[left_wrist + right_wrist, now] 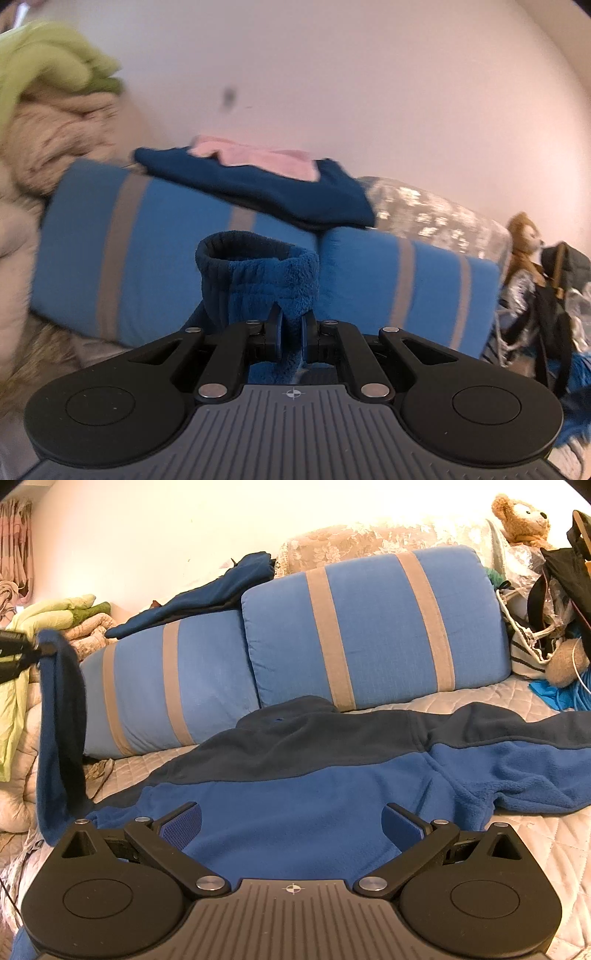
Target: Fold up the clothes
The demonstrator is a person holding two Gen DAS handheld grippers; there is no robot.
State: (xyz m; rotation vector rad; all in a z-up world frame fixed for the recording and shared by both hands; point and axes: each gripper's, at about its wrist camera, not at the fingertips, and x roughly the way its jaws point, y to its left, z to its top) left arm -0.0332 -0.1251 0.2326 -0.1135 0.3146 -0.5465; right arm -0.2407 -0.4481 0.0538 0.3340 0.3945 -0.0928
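Blue fleece sleeve (258, 280) pinched in left claw (293, 338); jacket body (295, 812) under wide right claw (291, 825).

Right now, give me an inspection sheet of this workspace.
Surface: quilted cover, partly bare.
Job's things: blue fleece jacket spread flat; its sleeve lifted.
Clutter: striped cushions, dark blue garment, pink cloth, teddy bear, bags, green bedding.
Grippers: left gripper shut on the sleeve cuff; right gripper open above the jacket.
Cables: white cord among the bags.
Surroundings: plain wall, curtain.
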